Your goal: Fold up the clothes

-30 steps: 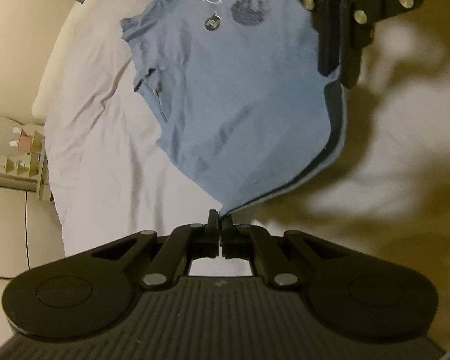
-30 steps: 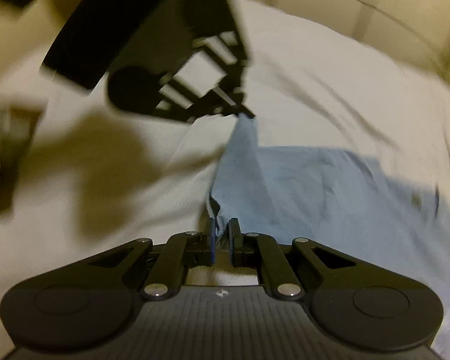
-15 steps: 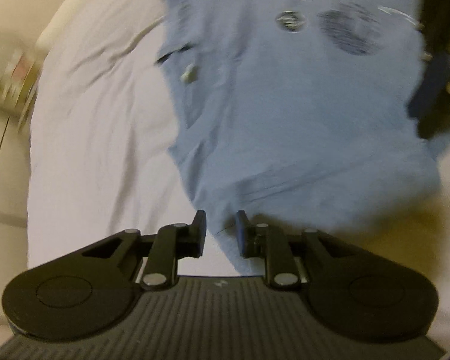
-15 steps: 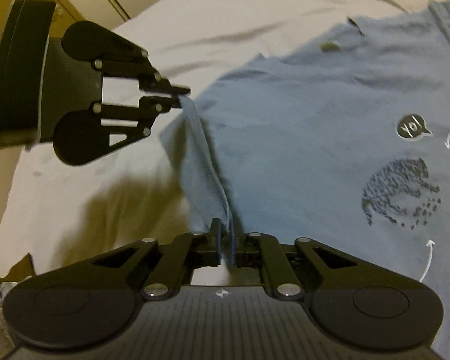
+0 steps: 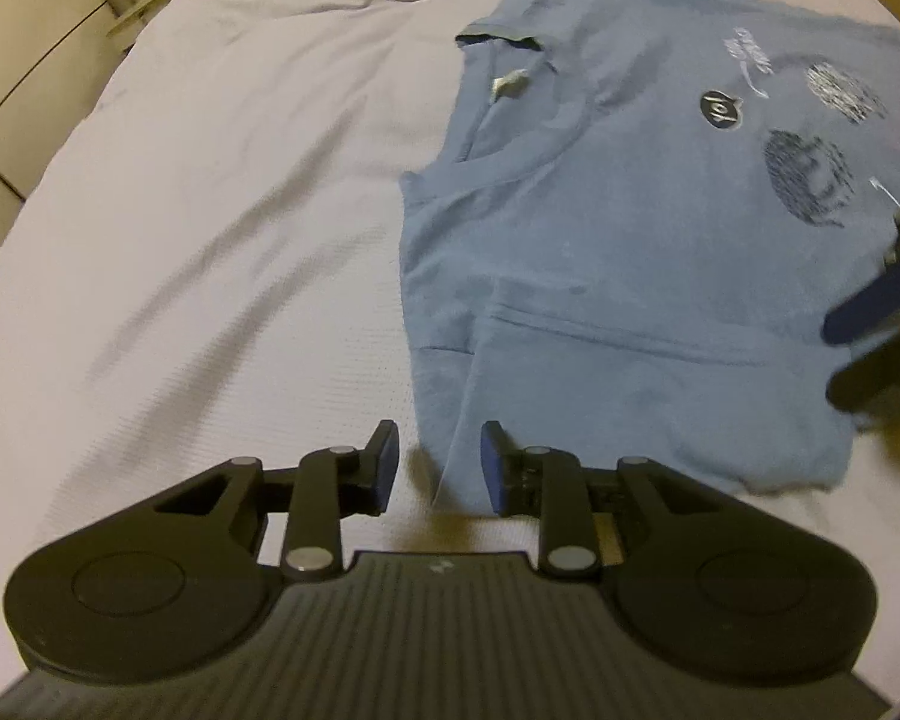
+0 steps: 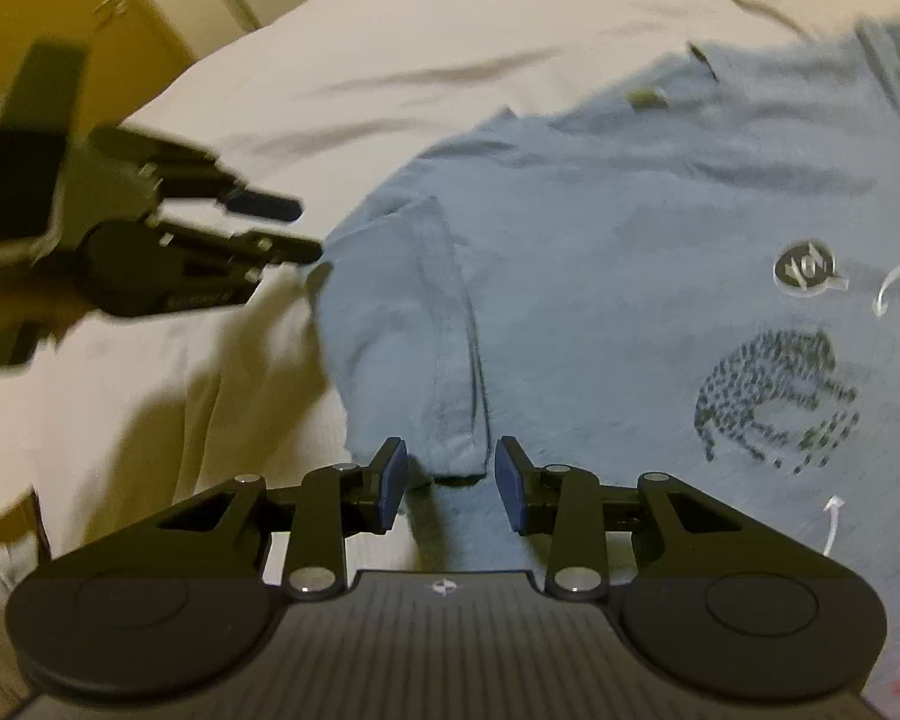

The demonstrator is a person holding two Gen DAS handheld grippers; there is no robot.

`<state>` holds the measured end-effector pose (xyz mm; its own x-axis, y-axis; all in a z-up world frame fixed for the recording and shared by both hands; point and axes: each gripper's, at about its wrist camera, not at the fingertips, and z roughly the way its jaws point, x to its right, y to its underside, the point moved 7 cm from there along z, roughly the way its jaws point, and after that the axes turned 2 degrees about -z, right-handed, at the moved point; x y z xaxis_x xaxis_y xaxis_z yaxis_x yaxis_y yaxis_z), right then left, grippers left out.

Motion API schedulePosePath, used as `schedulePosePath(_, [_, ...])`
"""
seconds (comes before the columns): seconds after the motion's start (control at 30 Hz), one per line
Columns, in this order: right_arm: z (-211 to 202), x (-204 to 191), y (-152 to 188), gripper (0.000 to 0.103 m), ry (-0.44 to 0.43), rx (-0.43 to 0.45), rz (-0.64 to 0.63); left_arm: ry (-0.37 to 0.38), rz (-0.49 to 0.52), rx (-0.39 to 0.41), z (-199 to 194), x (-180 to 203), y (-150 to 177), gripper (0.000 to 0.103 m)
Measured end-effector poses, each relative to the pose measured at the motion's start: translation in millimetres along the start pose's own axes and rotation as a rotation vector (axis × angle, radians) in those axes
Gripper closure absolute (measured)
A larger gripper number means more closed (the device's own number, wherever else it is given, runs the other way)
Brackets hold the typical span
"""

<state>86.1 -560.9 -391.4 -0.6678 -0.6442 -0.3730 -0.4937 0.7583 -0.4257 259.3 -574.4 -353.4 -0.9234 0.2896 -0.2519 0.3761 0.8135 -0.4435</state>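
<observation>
Blue T-shirt (image 5: 630,276): flat on white bedsheet (image 5: 240,210), one edge folded over. Left gripper (image 5: 438,468), right gripper (image 6: 450,477): both wide, holding nothing.

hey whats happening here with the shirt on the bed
A person is folding a blue t-shirt on a white bedsheet, using a handheld gripper in each hand. Right now neither one holds the cloth: the left gripper and the right gripper are both open at the shirt's near edge. One strip of the shirt lies folded over onto the body, print side up.
</observation>
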Motion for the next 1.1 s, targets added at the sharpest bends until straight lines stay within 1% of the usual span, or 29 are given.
schedulePosePath(0.07, [5,6,0,0.067,-0.008,-0.012,0.018,-0.015,-0.018,-0.013,12,-2,0,0.078])
schedulePosePath(0.1, [7,8,1,0.067,-0.003,-0.016,0.003,-0.027,-0.036,-0.021,13,-5,1,0.075])
schedulePosePath(0.17, [9,9,1,0.067,0.044,-0.019,-0.068,-0.049,-0.073,-0.036,16,-10,5,0.075])
schedulePosePath(0.3, [-8,16,2,0.067,0.112,0.001,-0.12,-0.072,-0.108,-0.035,-9,-9,13,0.076])
schedulePosePath(0.4, [-31,25,8,0.067,0.133,0.004,-0.099,-0.074,-0.15,-0.023,-34,1,17,0.076])
schedulePosePath(0.53, [-67,31,22,0.064,0.153,-0.002,-0.093,-0.078,-0.193,0.001,-60,29,19,0.076])
schedulePosePath(0.6, [-84,34,31,0.064,0.16,-0.008,-0.096,-0.077,-0.235,0.007,-70,46,21,0.075])
schedulePosePath(0.7, [-107,40,41,0.063,0.168,-0.006,-0.099,-0.067,-0.322,-0.018,-76,74,25,0.075])
schedulePosePath(0.83, [-116,46,44,0.063,0.111,-0.019,-0.135,-0.106,-0.376,-0.041,-87,113,25,0.075])
schedulePosePath(0.9, [-110,48,37,0.064,0.067,-0.029,-0.178,-0.131,-0.358,-0.058,-84,135,21,0.075])
schedulePosePath(0.97, [-101,49,21,0.063,0.009,-0.028,-0.225,-0.159,-0.335,-0.074,-78,155,14,0.075])
schedulePosePath(1.03, [-91,49,-1,0.063,-0.05,-0.032,-0.287,-0.203,-0.316,-0.087,-68,167,6,0.075])
schedulePosePath(1.1, [-79,50,-23,0.063,-0.089,-0.043,-0.357,-0.251,-0.284,-0.101,-58,176,-2,0.075])
